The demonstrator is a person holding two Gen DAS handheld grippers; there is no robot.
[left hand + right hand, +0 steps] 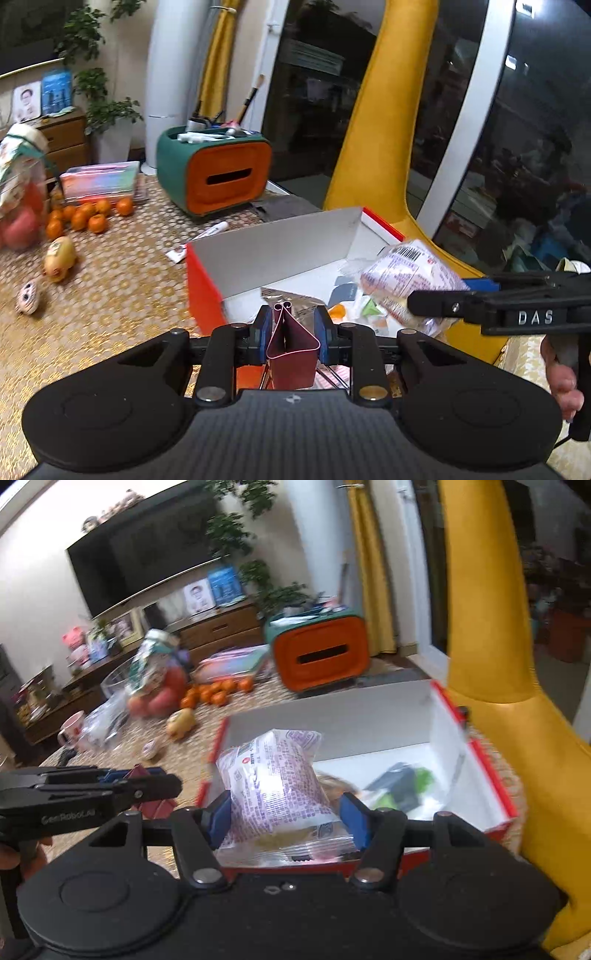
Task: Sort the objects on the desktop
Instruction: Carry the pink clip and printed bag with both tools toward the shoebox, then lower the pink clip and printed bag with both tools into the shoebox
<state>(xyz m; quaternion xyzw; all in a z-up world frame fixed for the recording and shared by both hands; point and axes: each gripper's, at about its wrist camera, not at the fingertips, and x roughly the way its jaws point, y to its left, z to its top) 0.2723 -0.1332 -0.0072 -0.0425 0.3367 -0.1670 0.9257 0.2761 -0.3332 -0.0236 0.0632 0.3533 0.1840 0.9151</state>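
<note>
Left claw (291, 332): pinching a folded dark-red packet (293, 352) between its blue pads, the packet standing upright just over the near edge of the red box (207, 291). Right claw (284, 816): gripping a printed snack bag (275, 786) between its pads, the bag hanging above the box's white inside. Both claws are hovering side by side over the bench (110, 288).

Counted: one red box (476, 760), one orange-and-green organizer (221, 177), one yellow chair (369, 147). Two grippers, each with one item: maroon packet (293, 347), snack bag (273, 779). Tangerines (88, 216): roughly nine; blur prevents an exact count.
</note>
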